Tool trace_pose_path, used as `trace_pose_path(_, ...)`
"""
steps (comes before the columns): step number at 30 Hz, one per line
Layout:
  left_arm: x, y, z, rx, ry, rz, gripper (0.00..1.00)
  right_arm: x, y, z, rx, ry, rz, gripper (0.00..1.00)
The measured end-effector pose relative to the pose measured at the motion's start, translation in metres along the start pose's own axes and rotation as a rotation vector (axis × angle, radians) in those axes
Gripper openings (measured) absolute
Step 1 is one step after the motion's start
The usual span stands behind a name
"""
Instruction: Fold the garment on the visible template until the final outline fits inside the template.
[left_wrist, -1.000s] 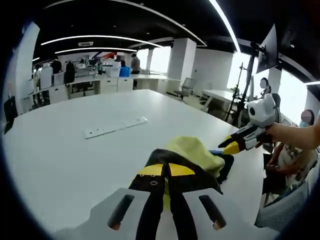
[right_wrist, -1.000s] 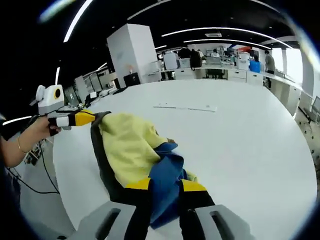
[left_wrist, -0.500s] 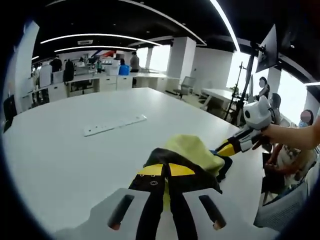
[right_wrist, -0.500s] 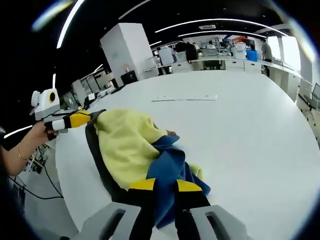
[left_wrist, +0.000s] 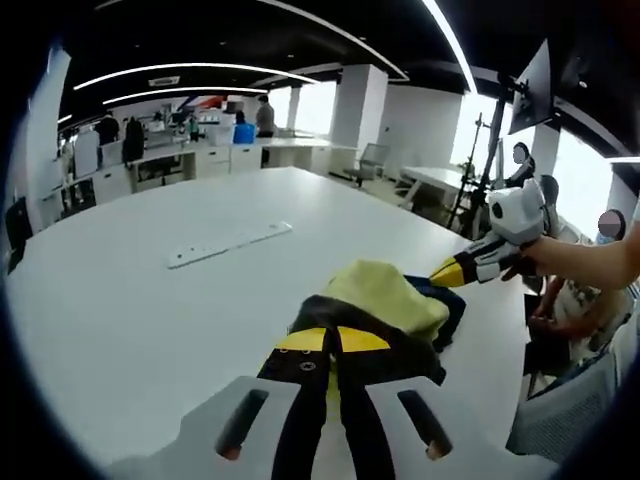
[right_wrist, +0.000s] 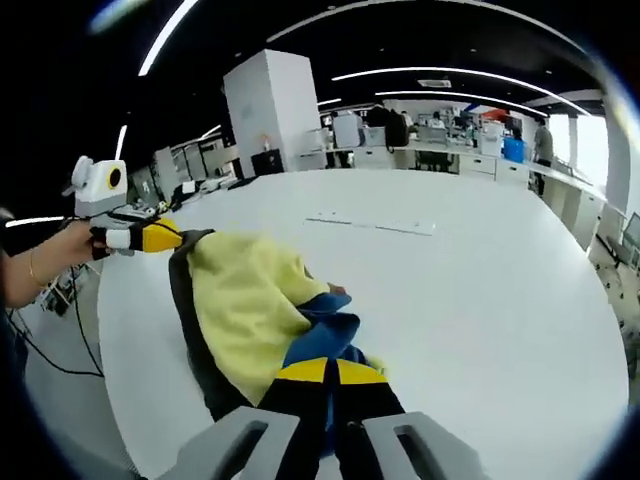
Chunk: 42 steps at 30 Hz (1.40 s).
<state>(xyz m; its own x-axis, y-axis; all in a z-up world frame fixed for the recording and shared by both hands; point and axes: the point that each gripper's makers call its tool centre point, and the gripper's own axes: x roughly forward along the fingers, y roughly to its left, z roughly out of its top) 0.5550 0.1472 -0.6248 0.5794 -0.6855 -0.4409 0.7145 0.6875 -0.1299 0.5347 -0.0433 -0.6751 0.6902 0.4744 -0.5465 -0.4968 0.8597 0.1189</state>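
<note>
Bunched on the white table between the two claws: a garment of pale yellow, blue and black cloth, crumpled into a heap with no flat outline. Left gripper pressed together on a black edge of the cloth, yellow tips side by side with dark fabric spilling out just ahead and the yellow layer humped beyond it. Right gripper likewise pinched shut on the garment, yellow tips meeting over a blue fold, the yellow panel stretched ahead and to the left of the tips toward the other claw, a black border running along its far-left edge. From the left gripper view, the other claw ahead to the right, held by a hand, its yellow-tipped jaws touching the blue corner of the cloth. From the right gripper view, the opposite claw far to the left in a hand, yellow tips at the black hem. A long flat white strip lying on the table well beyond the garment. No template outline, container or legible writing to be made out.
</note>
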Motion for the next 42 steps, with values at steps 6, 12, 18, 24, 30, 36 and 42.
trace_pose_path(6,-0.003,0.010,0.006,-0.001,-0.014,0.029,0.00,-0.009,-0.015,0.037,-0.026,-0.084,-0.065,0.00)
trace_pose_path(12,-0.005,0.024,0.020,-0.008,-0.049,0.059,0.00,-0.006,-0.036,0.057,-0.043,-0.095,-0.105,0.00)
trace_pose_path(18,0.000,0.044,0.031,-0.051,-0.073,0.067,0.00,-0.005,-0.061,0.072,-0.039,-0.104,-0.153,0.00)
trace_pose_path(24,0.015,0.062,0.031,-0.072,-0.049,0.066,0.00,-0.004,-0.078,0.076,-0.038,-0.107,-0.195,0.00)
trace_pose_path(30,0.034,0.083,0.026,-0.084,-0.005,0.073,0.00,-0.007,-0.107,0.071,0.011,-0.105,-0.274,0.00)
trace_pose_path(36,0.056,0.103,0.013,-0.122,0.041,0.077,0.00,-0.004,-0.125,0.064,0.009,-0.092,-0.316,0.00)
trace_pose_path(42,0.068,0.123,0.002,-0.225,0.034,0.086,0.00,0.000,-0.139,0.052,0.042,-0.061,-0.345,0.00)
